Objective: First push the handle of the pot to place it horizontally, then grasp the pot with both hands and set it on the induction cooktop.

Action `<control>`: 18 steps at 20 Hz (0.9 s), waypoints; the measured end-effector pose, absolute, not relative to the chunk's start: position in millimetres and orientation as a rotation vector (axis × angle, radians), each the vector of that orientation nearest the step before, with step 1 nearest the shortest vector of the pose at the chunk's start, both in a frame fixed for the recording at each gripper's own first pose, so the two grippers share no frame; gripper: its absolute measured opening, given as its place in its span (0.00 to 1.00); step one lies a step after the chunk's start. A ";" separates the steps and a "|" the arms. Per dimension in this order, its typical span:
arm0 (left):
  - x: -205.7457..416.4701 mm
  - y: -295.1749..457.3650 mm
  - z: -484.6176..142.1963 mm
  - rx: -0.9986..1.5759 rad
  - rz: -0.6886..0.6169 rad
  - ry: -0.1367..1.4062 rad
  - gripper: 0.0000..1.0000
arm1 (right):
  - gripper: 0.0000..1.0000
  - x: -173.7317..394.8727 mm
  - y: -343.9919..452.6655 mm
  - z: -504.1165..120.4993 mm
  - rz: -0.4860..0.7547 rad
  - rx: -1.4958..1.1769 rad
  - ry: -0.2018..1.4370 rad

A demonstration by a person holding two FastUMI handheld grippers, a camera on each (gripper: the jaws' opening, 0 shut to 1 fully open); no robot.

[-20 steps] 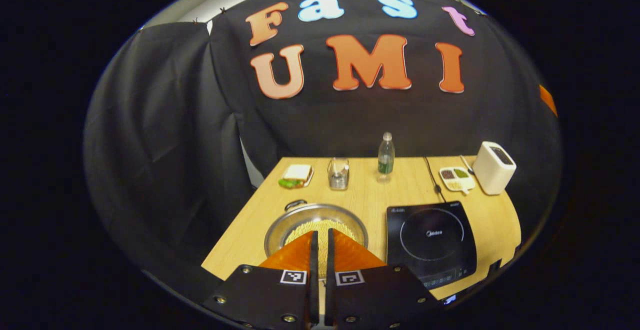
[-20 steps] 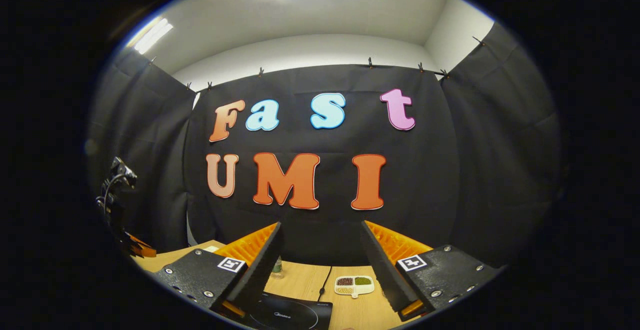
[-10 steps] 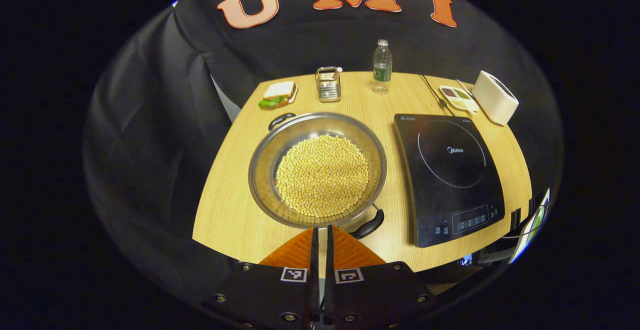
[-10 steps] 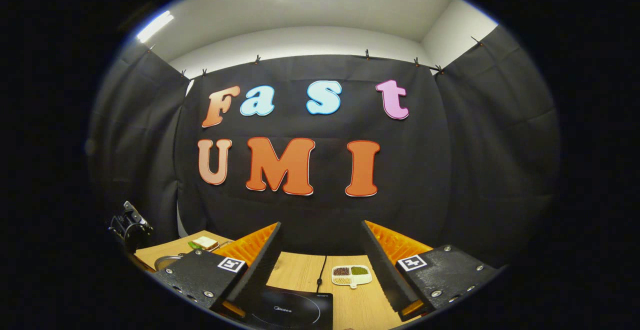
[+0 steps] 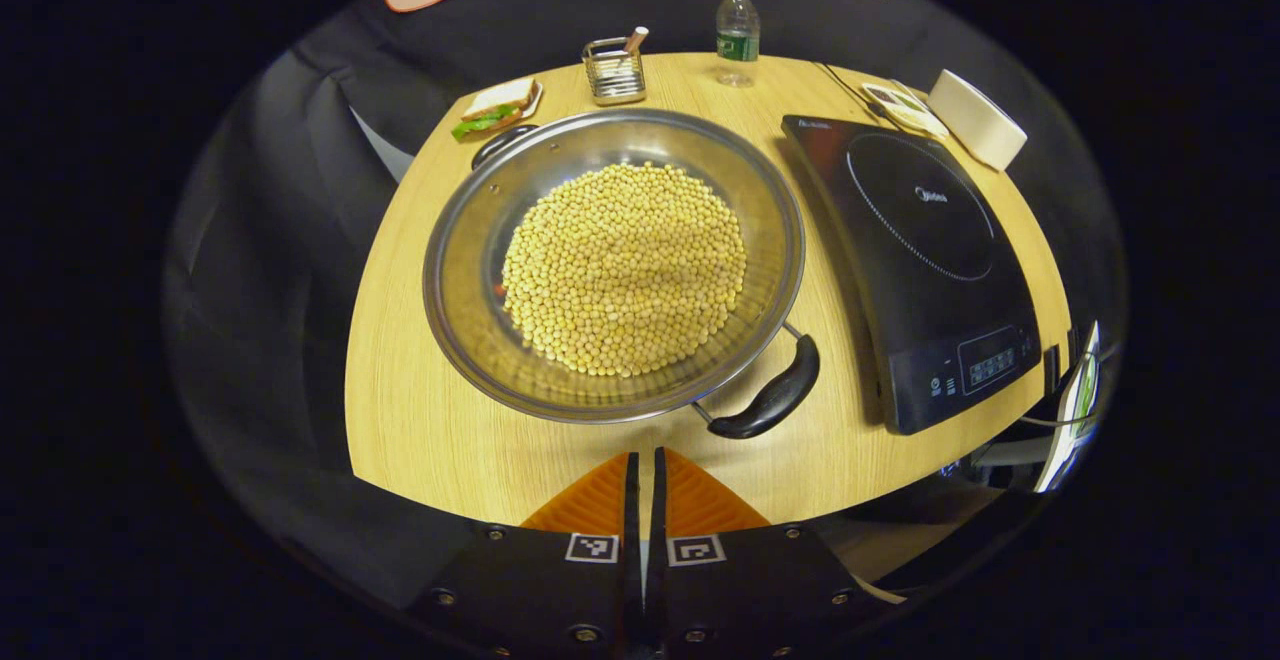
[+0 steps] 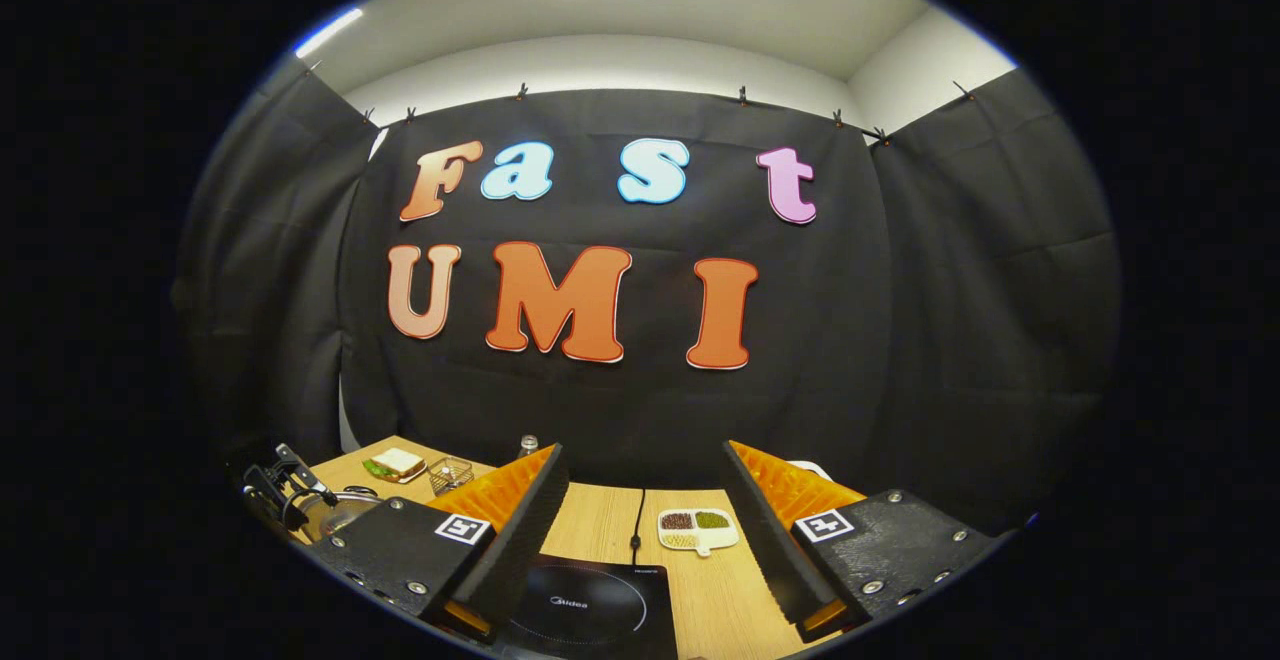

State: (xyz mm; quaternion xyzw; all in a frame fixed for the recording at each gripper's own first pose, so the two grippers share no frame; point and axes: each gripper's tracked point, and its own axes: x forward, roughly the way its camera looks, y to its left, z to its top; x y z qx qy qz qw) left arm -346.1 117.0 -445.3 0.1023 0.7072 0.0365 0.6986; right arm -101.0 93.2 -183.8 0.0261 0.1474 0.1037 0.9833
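Note:
A wide steel pot (image 5: 465,270) full of yellow beans sits on the wooden table (image 5: 420,420). Its black handles lie on a diagonal: one handle (image 5: 770,400) at the near right, the other handle (image 5: 497,143) at the far left. The black induction cooktop (image 5: 930,240) lies right of the pot. My left gripper (image 5: 645,458) is shut and empty, above the table's near edge, just short of the pot's rim and left of the near handle. My right gripper (image 6: 645,460) is open and empty, held level above the cooktop (image 6: 590,610). The left gripper (image 6: 285,485) appears at the far left there.
Along the back stand a sandwich on a plate (image 5: 495,108), a wire holder (image 5: 613,70), a water bottle (image 5: 737,25), a divided dish (image 5: 900,105) and a white toaster (image 5: 975,120). A black cable (image 6: 637,520) runs back from the cooktop.
The left gripper has moved forward and tipped down over the pot, which now looms larger with its near handle plain. The right gripper has tilted down slightly, bringing more of the table into view.

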 end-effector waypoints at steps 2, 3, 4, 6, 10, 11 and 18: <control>-351.4 120.0 -452.8 0.272 0.034 1.609 0.03 | 0.95 -105.2 95.5 -184.3 0.202 0.044 0.305; -353.4 120.7 -456.0 0.287 0.013 1.626 0.03 | 0.95 -106.8 96.1 -185.2 0.197 0.039 0.308; -354.1 119.7 -459.1 0.299 -0.009 1.639 0.03 | 0.95 -109.0 95.6 -185.5 0.193 0.035 0.309; -355.8 119.8 -466.3 0.325 -0.066 1.656 0.03 | 0.95 -112.0 93.3 -183.7 0.182 0.032 0.312; -347.0 113.7 -473.8 0.382 -0.155 1.656 0.03 | 0.95 -117.8 92.6 -187.4 0.167 0.023 0.328; -342.8 110.3 -474.8 0.391 -0.173 1.651 0.03 | 0.95 -119.0 93.7 -187.7 0.165 0.020 0.333; -335.1 80.4 -484.8 0.393 -0.289 1.651 0.02 | 0.95 -124.2 93.1 -195.7 0.147 0.009 0.360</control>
